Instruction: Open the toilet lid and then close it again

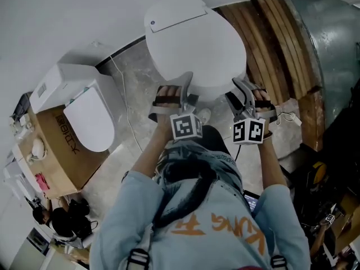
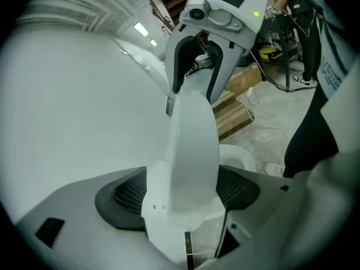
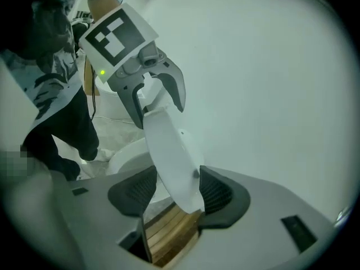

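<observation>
The white toilet lid (image 1: 197,44) is raised off the bowl, and both grippers hold its front rim. My left gripper (image 1: 184,88) is on the rim's left part, my right gripper (image 1: 242,90) on its right part. In the left gripper view the thick rim (image 2: 191,151) fills the gap of the left gripper (image 2: 183,193), touching both dark pads, with the right gripper (image 2: 197,66) clamped further along. In the right gripper view the rim (image 3: 171,156) runs aslant between the pads of the right gripper (image 3: 177,193). The bowl's seat (image 2: 236,159) shows below the lid.
A second white toilet (image 1: 84,111) stands on a cardboard box (image 1: 56,145) at the left. Wooden planks (image 1: 275,44) and a grey metal drum (image 1: 332,44) lie to the right. A thin cable (image 1: 126,111) runs over the stone floor. Cluttered gear sits at bottom right.
</observation>
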`<state>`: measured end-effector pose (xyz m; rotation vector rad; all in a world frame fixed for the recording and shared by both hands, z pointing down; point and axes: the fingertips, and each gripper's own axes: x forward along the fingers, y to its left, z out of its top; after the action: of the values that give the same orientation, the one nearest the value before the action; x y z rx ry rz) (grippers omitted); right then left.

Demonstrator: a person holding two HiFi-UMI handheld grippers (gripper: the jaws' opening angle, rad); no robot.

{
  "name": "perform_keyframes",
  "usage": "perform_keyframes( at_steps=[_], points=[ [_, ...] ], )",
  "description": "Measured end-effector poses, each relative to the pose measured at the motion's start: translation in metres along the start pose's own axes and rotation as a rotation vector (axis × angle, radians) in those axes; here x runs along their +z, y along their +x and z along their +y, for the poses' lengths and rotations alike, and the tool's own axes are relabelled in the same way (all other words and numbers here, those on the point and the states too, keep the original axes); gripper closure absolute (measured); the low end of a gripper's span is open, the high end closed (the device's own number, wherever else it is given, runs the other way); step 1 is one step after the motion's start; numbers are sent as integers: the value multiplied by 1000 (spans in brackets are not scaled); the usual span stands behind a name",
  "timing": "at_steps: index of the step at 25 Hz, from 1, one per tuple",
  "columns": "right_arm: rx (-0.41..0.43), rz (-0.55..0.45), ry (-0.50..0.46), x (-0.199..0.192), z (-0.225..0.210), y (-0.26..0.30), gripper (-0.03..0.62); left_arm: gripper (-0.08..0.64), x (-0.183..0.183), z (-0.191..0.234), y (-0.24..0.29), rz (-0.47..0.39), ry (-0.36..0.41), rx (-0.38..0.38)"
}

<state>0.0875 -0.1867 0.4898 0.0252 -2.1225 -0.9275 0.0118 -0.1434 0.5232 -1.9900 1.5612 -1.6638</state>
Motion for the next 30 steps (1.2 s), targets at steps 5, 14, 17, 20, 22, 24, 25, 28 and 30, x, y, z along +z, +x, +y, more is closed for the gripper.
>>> perform_keyframes(
  at_steps=[5, 14, 17, 20, 22, 24, 25, 28, 30],
  points=[
    [-109, -10, 4, 31, -61, -7, 345, 173, 6, 63, -17, -60, -75, 59],
    [-301, -37, -73, 89, -163, 10, 467, 261, 6, 174, -32, -138, -98, 197],
    [-383, -39, -76, 108, -202, 24, 488, 316, 3, 209, -29, -163, -65, 253],
    [-442, -33, -93, 125, -239, 46, 498, 354, -6, 243, -20, -183, -45, 305],
    [-462, -30, -102, 135, -262, 62, 515, 370, -14, 266, -11, -184, -52, 339],
    [-483, -16, -120, 144, -283, 78, 523, 387, -22, 291, -2, -176, -91, 370],
    [-501, -4, -130, 149, -295, 87, 523, 395, -26, 305, 3, -169, -112, 389],
    [-542, -21, -45, 165, -331, 116, 520, 414, -41, 344, 23, -162, -151, 451],
    [-529, -64, 54, 175, -353, 136, 520, 430, -53, 367, 38, -163, -178, 484]
  ],
)
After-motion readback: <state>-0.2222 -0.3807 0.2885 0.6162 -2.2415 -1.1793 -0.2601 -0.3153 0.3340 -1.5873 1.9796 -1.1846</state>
